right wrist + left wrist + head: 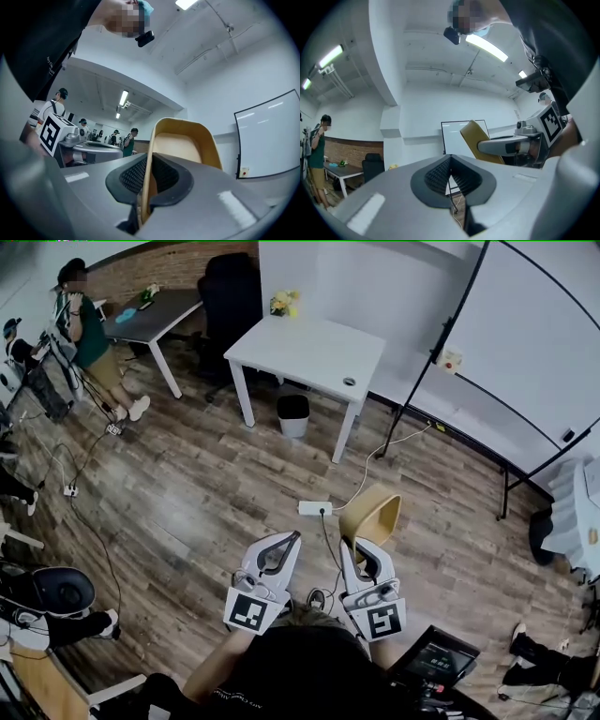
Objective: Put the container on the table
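The container [373, 512] is a tan, thin-walled tub, held tilted above the wooden floor. My right gripper [350, 546] is shut on its rim. In the right gripper view the rim runs between the pads of the right gripper [146, 183] and the container [183, 140] opens up beyond them. My left gripper [294, 538] hangs beside it on the left, shut with nothing in it. In the left gripper view the left gripper [450, 174] has its pads together, and the container [474, 139] shows to the right. The white table [309, 348] stands well ahead across the floor.
A black bin [293, 415] stands under the table. A power strip [315, 508] and cables lie on the floor just ahead. A whiteboard on a stand [525, 343] is at the right. A person [89, 334] stands by a grey desk [150, 315] at the far left.
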